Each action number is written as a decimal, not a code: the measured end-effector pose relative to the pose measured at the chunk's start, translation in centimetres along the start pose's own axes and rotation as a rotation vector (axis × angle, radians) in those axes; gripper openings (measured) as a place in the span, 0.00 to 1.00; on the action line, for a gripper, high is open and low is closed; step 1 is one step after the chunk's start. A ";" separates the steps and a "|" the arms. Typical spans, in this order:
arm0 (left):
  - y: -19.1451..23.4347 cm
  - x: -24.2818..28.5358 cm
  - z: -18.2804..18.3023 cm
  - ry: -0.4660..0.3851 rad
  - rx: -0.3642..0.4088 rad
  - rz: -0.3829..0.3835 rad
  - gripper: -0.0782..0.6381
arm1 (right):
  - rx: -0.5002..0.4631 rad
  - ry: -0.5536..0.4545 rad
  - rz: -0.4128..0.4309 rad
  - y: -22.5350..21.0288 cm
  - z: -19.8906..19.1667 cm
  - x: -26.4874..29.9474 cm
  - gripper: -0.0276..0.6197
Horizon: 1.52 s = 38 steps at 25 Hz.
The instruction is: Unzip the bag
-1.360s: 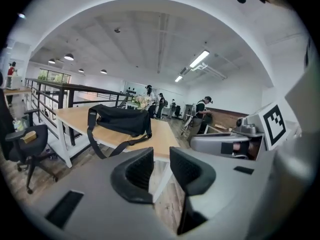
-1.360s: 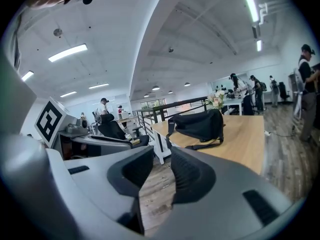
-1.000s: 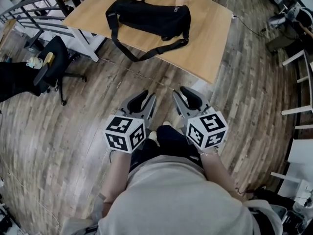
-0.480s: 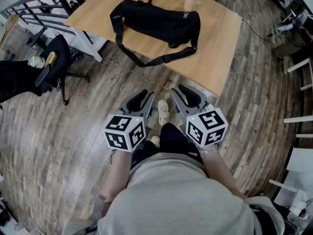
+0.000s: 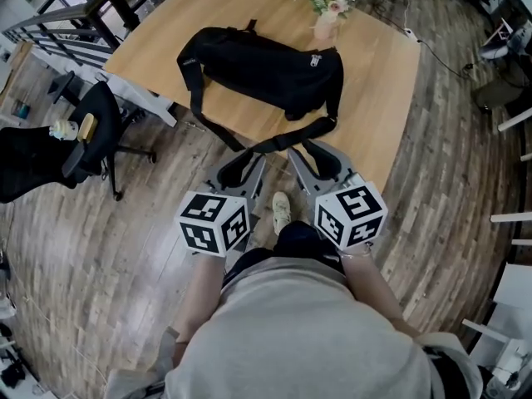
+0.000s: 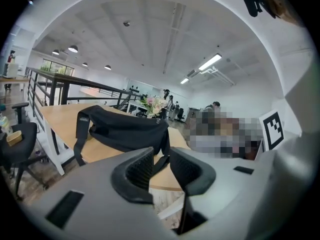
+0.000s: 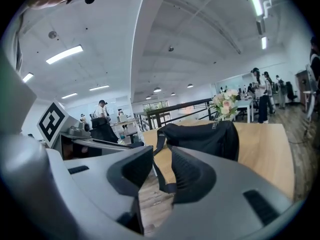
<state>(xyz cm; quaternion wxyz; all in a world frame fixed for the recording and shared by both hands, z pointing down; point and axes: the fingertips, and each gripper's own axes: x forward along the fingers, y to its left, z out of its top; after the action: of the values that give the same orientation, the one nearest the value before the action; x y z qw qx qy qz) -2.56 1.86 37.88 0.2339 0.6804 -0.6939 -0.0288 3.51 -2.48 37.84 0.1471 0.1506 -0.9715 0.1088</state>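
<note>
Bag (image 5: 266, 69) unzipping looks to be at the approach step. Left gripper (image 5: 241, 171) and right gripper (image 5: 320, 166) hover side by side at the near edge of the table (image 5: 382, 81), both spread and empty. The strap (image 5: 274, 145) droops over that edge; the bag lies mid-table. Next, I judge, one gripper must find and pinch the zip pull, which cannot be made out from here.

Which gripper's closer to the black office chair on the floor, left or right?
Left. The left gripper is on the side of the black office chair, though well clear of it. The right gripper sits beyond the left one, farther away.
</note>
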 end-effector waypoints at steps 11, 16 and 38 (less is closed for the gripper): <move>1.4 10.2 4.7 0.012 0.031 0.001 0.26 | 0.011 -0.054 -0.017 -9.7 5.6 5.3 0.22; 1.2 13.2 4.6 0.044 0.034 -0.012 0.26 | 0.034 -0.051 -0.035 -12.7 5.7 6.0 0.22; 0.2 21.8 7.1 0.131 0.258 -0.169 0.26 | 0.197 -0.047 -0.266 -20.1 4.6 6.0 0.25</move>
<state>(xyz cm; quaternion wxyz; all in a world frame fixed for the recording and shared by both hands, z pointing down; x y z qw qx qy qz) -4.58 -20.95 37.85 0.1862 0.7612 -0.6153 0.0853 3.41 -23.91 38.82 0.1217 0.2940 -0.9309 0.1795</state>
